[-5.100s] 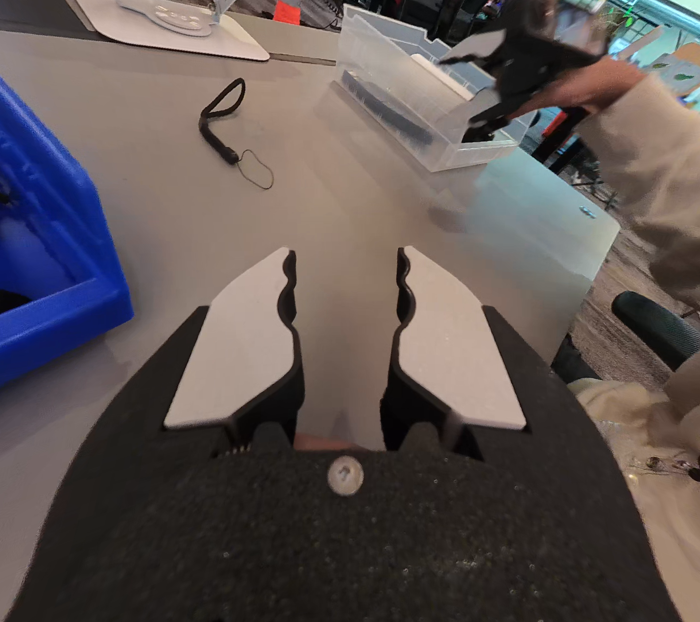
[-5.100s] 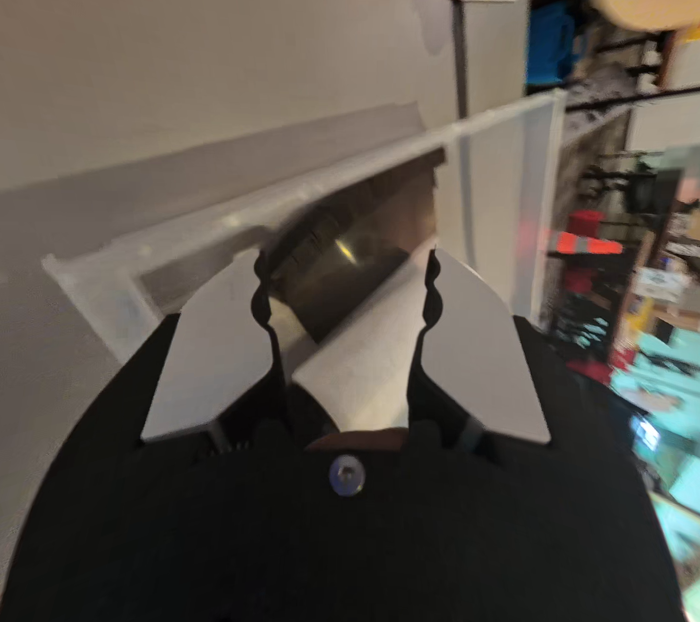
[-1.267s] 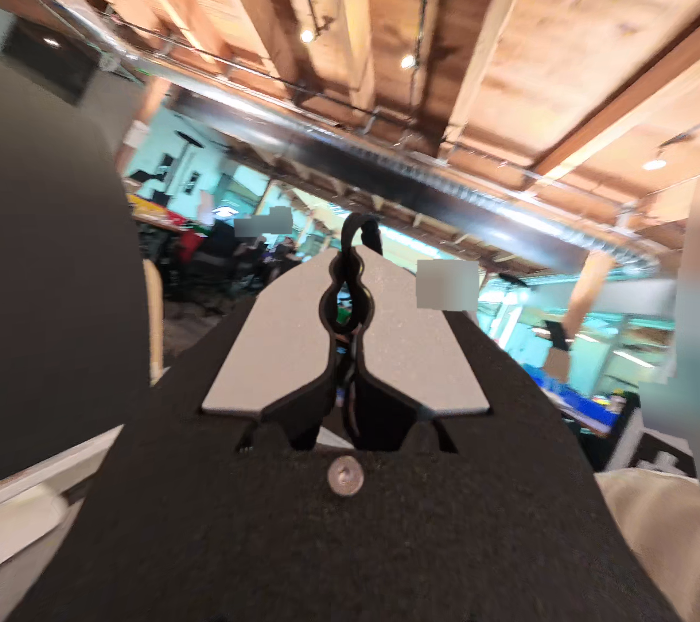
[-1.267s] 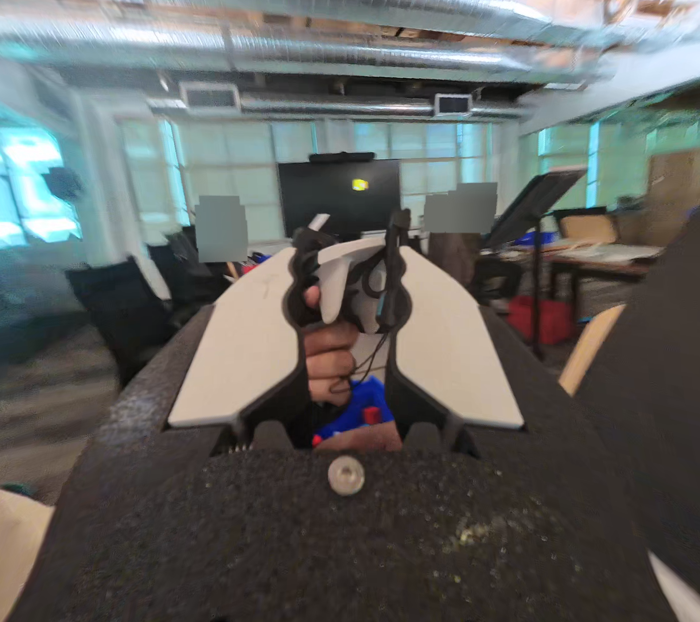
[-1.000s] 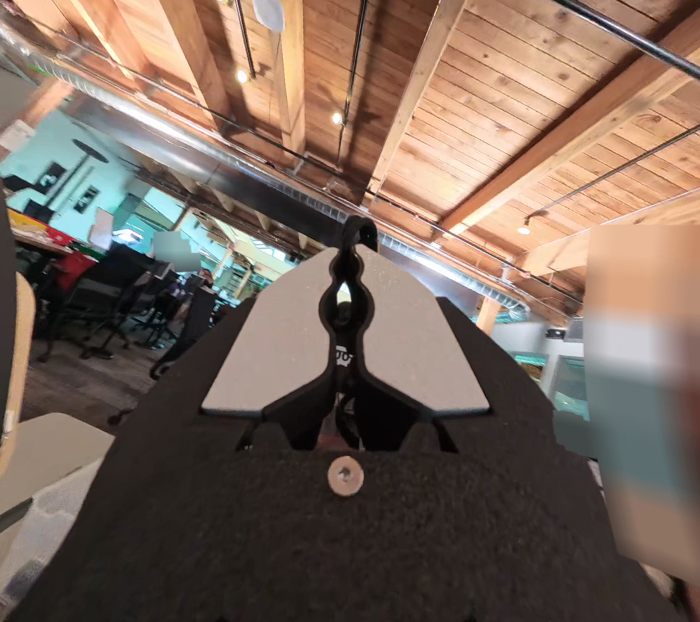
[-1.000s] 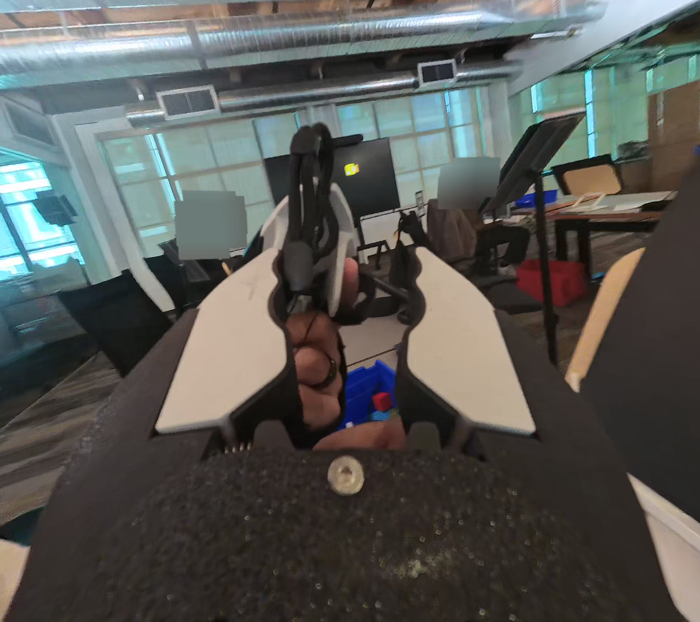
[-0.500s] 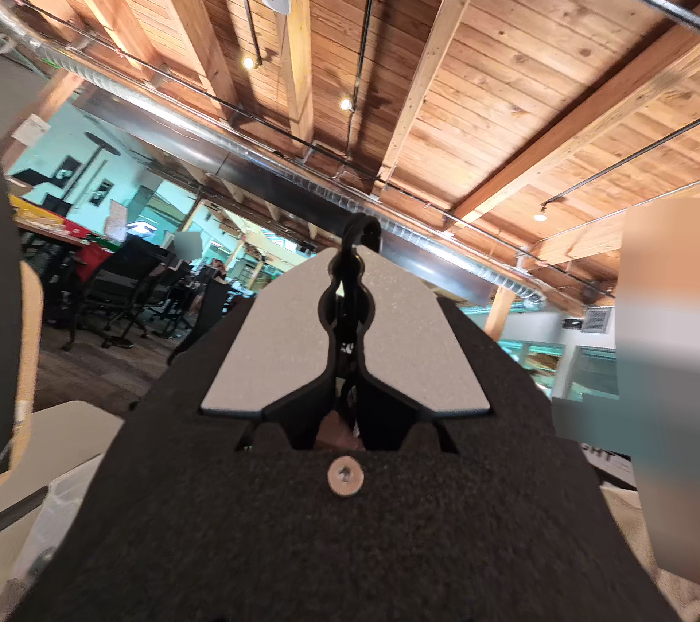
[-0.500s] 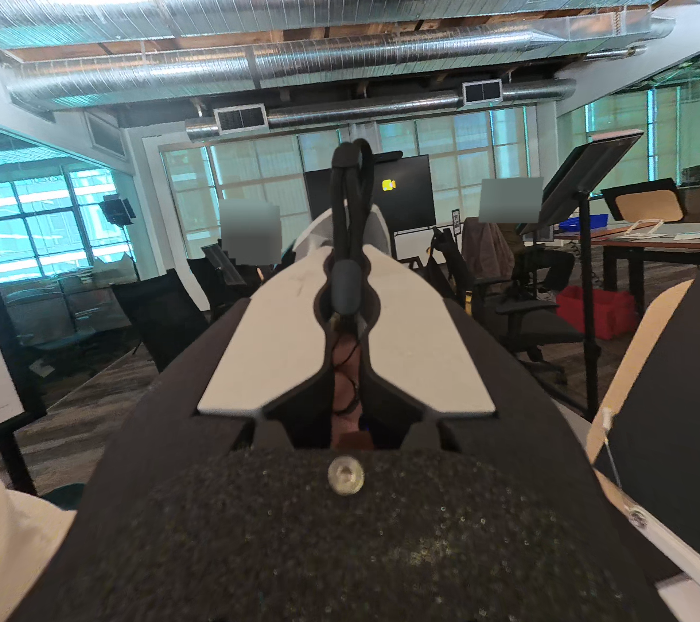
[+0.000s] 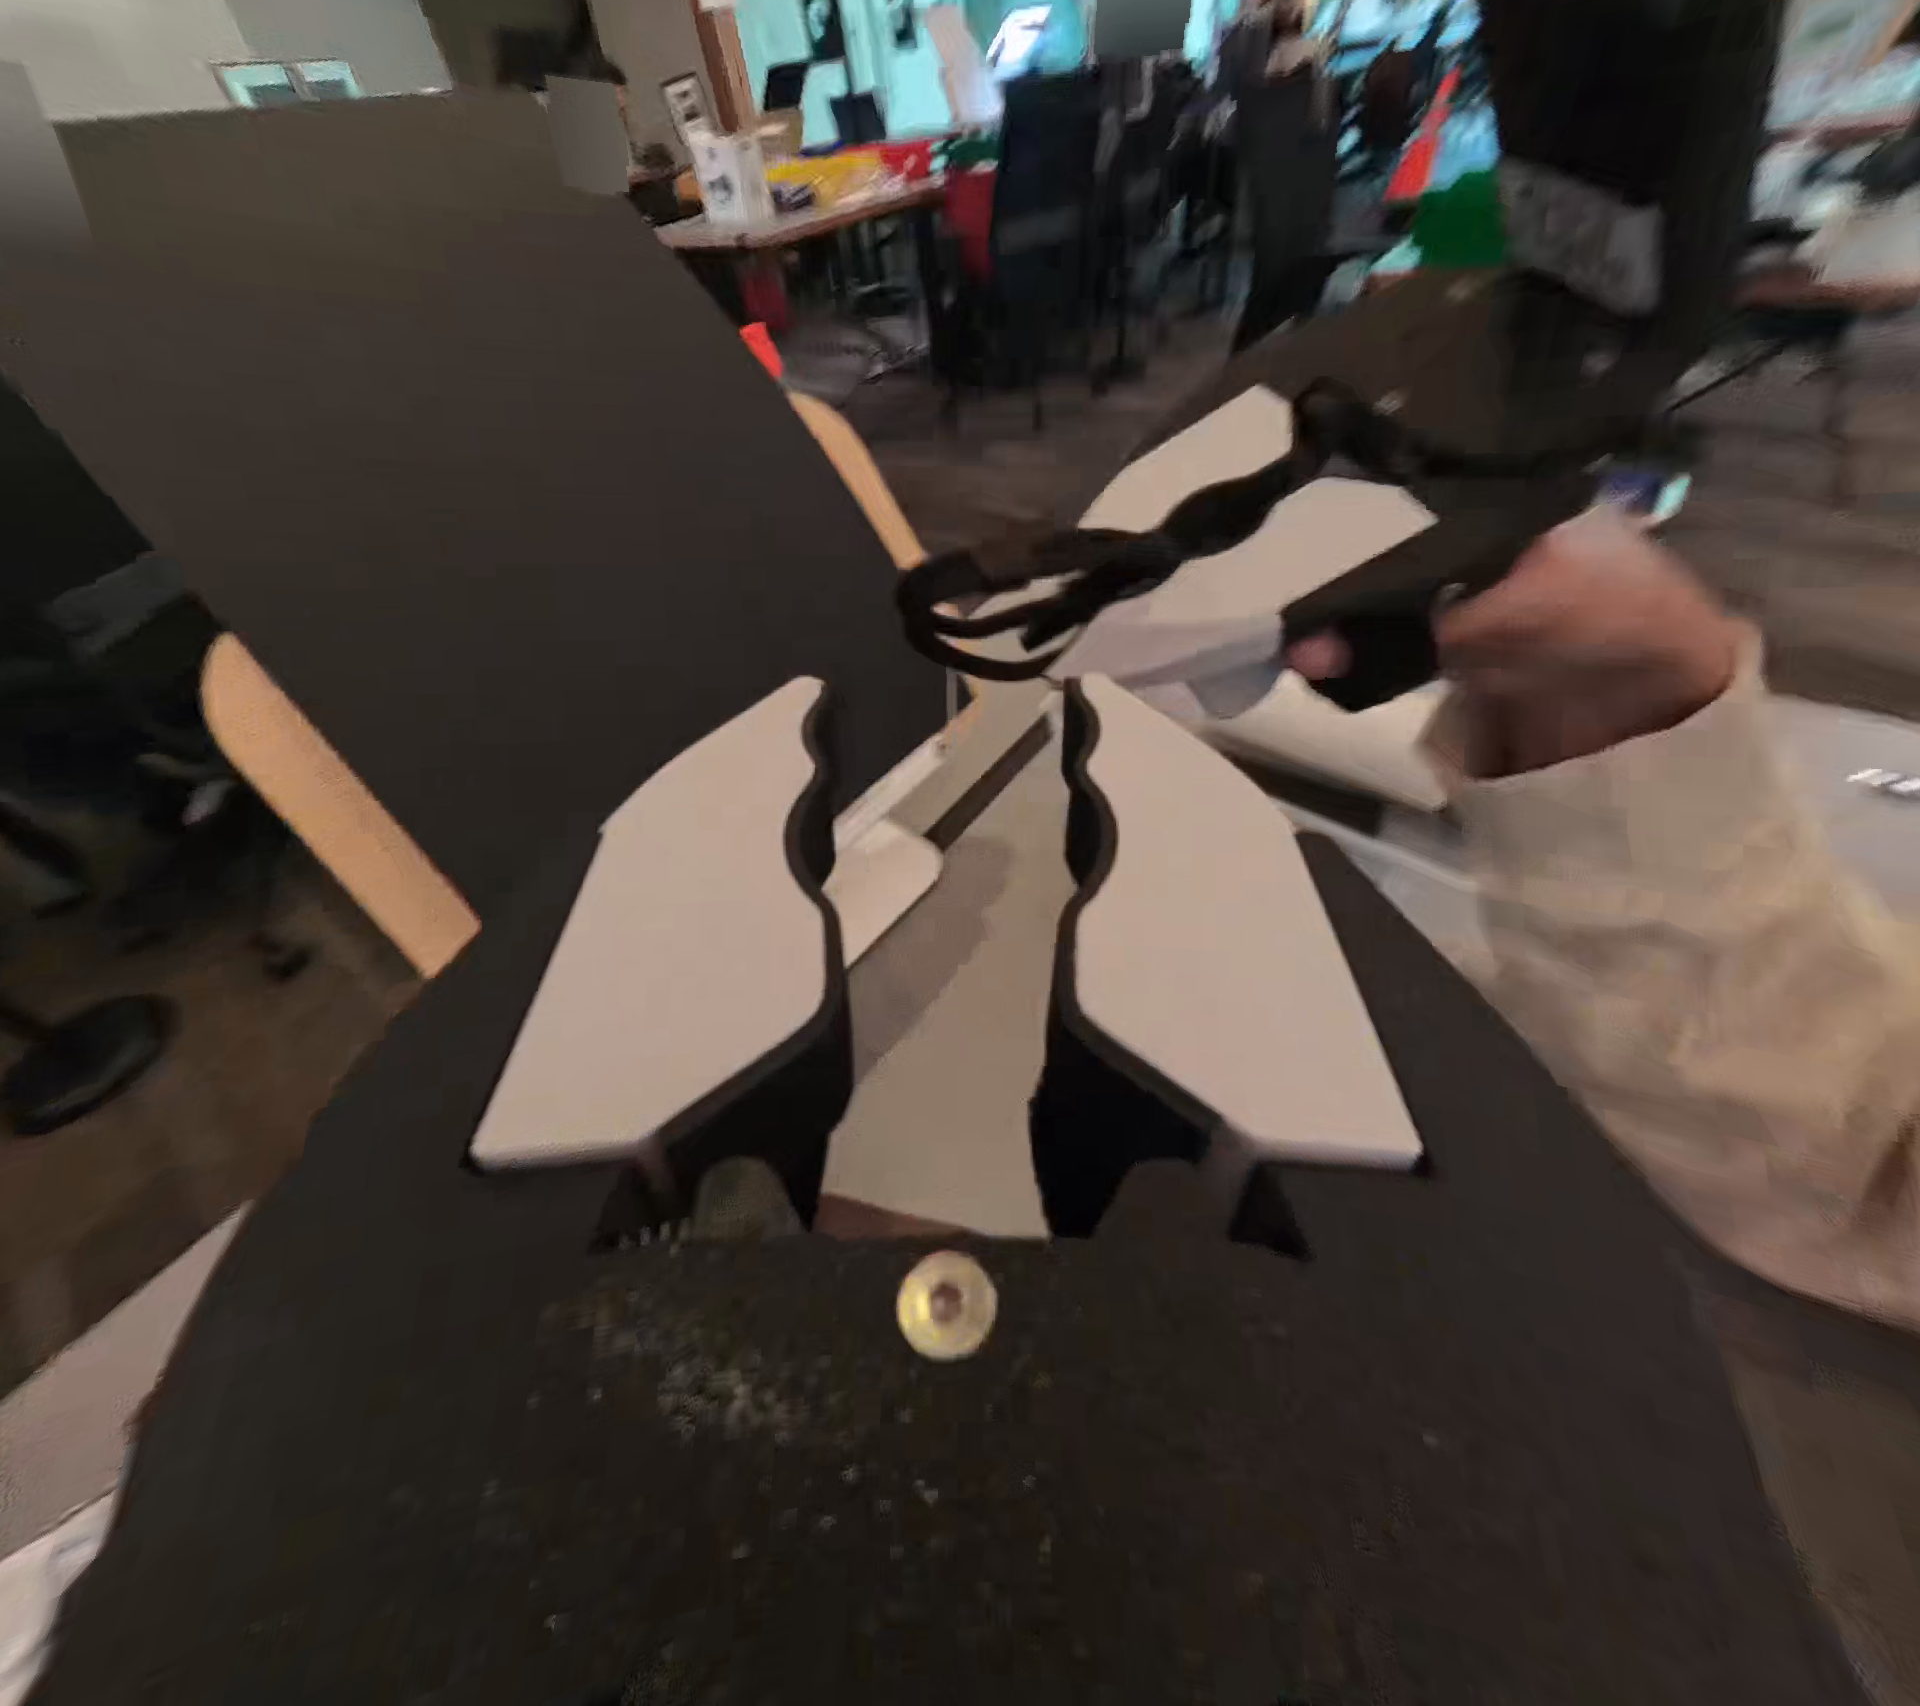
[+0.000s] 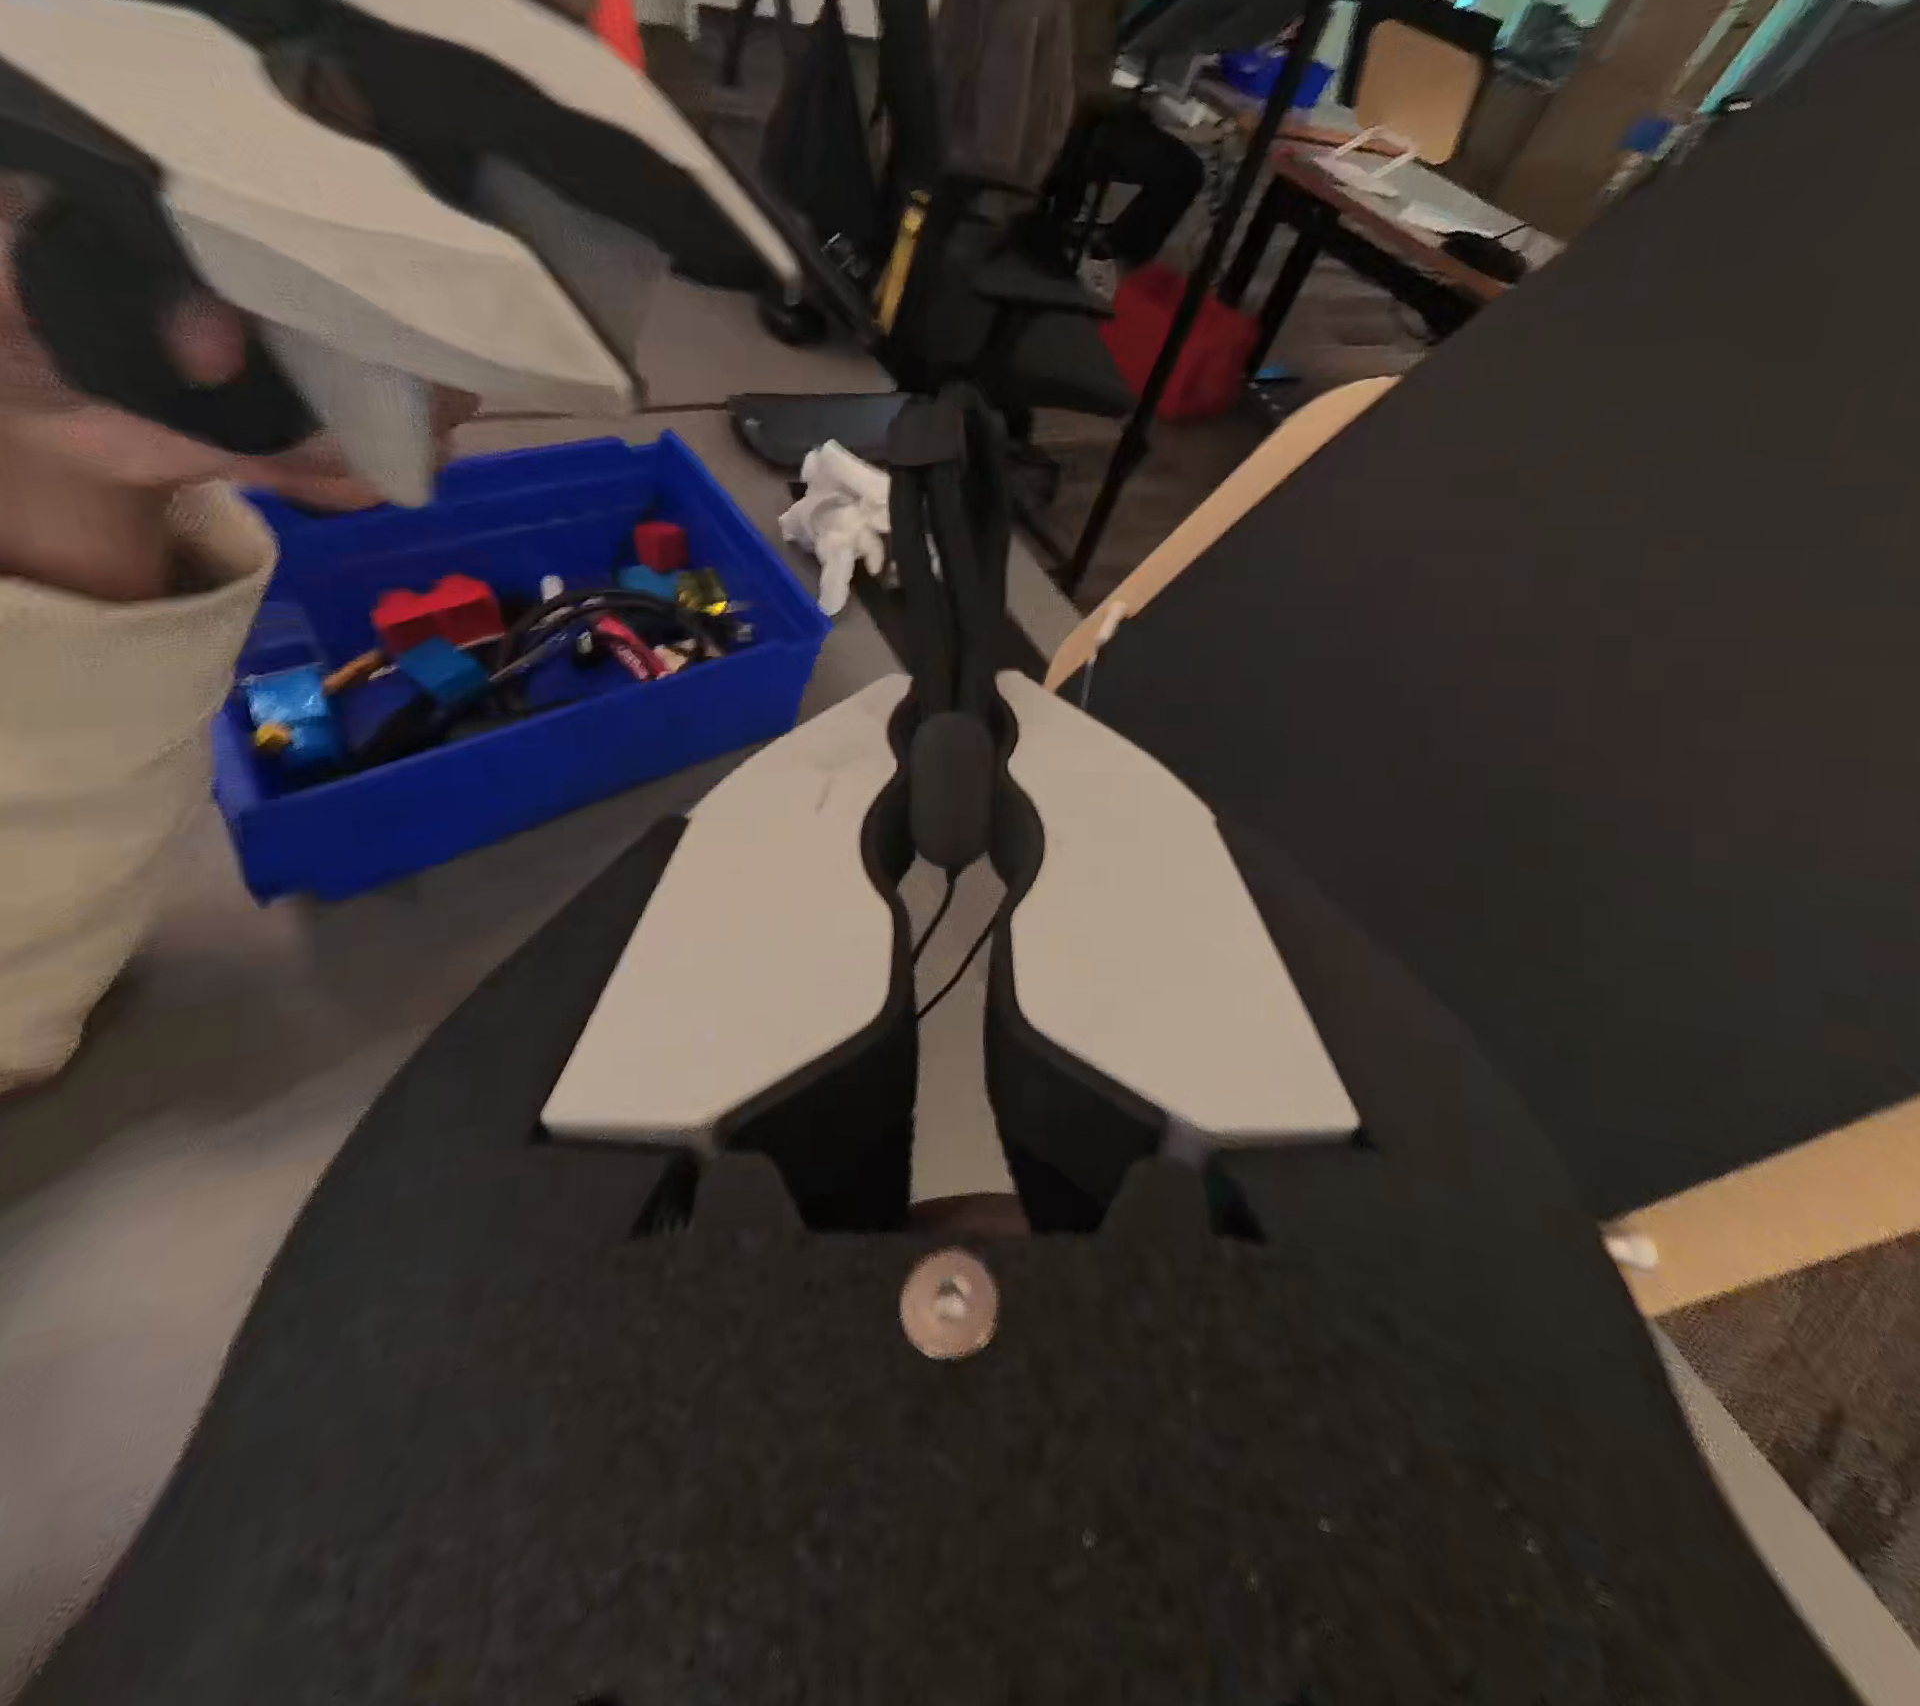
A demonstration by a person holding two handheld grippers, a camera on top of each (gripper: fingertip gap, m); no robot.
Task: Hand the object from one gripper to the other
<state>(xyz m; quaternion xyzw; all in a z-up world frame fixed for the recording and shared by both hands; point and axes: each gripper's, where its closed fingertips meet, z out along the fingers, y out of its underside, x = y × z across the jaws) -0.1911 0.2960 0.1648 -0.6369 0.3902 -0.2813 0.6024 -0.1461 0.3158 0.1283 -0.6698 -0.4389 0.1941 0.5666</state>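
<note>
The object is a black wrist strap (image 10: 951,576) with a thin cord loop and a slider bead. My right gripper (image 10: 951,695) is shut on it at the bead, and the strap's loop sticks out past the fingertips. In the left wrist view the strap (image 9: 1039,591) hangs out of the right gripper (image 9: 1091,591), which a hand holds up at the right. My left gripper (image 9: 945,695) is open and empty, just below and apart from the strap's loop. It shows open at the upper left of the right wrist view (image 10: 707,326).
A blue bin (image 10: 520,773) with small coloured parts stands on the grey table (image 10: 260,1033), with crumpled white tissue (image 10: 842,513) behind it. A large black panel with a wooden edge (image 10: 1558,513) stands at the right; it is on the left in the left wrist view (image 9: 468,409). The left gripper's tips are roughly 7 cm from the right gripper's.
Half a second ago both grippers were shut on the strap, pointing up. Now the left has opened and let go, the right keeps the strap, and both views have tilted down.
</note>
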